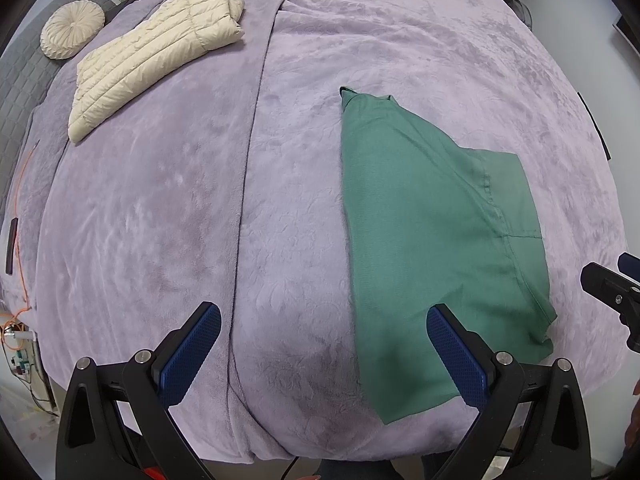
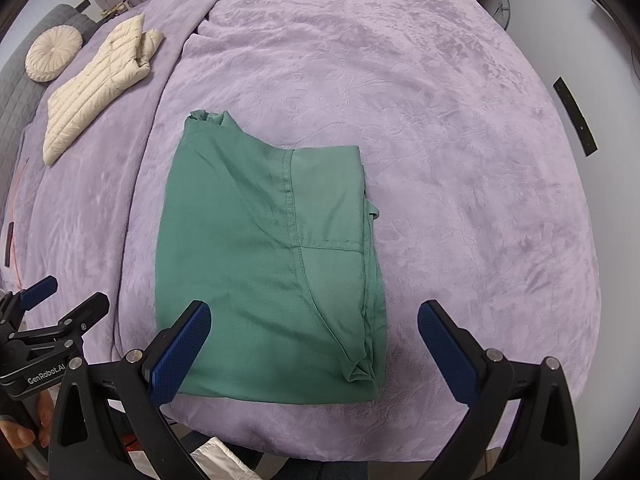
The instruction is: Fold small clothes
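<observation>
Two black fingers with blue textured pads frame the bottom of each wrist view. On the left gripper [image 1: 324, 354] the fingers are spread wide apart and hold nothing; its right-hand finger [image 1: 456, 356] shows in front of the near left part of a green shirt [image 1: 432, 240], though contact cannot be judged. On the right gripper [image 2: 314, 352] the fingers are equally wide apart and empty, with one finger [image 2: 182, 356] in front of the near left corner of the green shirt [image 2: 264, 264] and the other over bare blanket to the garment's right.

Lying flat on a lilac plush blanket [image 2: 460, 184] that covers a bed, the shirt is folded lengthwise into a long panel. Its collar end points away from the cameras and its hem sits close to the near edge of the bed. A sleeve is folded over the right side, with a seam running down the middle of the panel.

Well apart from the shirt, toward the far left of the bed, a cream quilted jacket [image 1: 156, 56] lies folded. Just beyond it, a round cream pleated cushion [image 1: 72, 30] rests beside a grey quilted surface. A long seam in the blanket [image 1: 252, 152] runs front to back between jacket and shirt.
</observation>
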`<state>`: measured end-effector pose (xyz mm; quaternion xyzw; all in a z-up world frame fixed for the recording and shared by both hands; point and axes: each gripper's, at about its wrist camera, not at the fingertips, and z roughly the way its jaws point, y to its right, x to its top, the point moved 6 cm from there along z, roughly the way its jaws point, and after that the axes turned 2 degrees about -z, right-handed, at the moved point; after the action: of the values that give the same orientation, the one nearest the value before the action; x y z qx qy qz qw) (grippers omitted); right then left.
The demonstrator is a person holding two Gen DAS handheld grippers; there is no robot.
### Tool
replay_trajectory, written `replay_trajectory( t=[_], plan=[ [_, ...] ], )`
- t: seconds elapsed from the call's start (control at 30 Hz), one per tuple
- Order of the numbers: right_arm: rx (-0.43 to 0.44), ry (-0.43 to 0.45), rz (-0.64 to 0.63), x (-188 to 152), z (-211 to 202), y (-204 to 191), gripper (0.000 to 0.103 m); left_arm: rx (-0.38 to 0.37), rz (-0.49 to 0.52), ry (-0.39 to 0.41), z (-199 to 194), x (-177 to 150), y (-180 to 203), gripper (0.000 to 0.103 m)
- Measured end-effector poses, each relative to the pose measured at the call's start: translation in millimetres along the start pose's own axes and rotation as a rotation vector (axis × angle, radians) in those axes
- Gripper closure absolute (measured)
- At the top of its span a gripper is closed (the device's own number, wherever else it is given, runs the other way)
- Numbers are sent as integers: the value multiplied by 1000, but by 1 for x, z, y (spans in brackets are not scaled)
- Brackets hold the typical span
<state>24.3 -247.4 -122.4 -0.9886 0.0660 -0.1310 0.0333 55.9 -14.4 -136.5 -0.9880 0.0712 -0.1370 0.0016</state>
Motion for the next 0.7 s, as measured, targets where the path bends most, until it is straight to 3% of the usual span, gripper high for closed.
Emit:
replay_trajectory(
  t=[0.7],
  plan=[
    [-3, -3, -1, 1, 1, -2, 0, 7, 16, -8, 2, 2, -1, 0]
  ],
)
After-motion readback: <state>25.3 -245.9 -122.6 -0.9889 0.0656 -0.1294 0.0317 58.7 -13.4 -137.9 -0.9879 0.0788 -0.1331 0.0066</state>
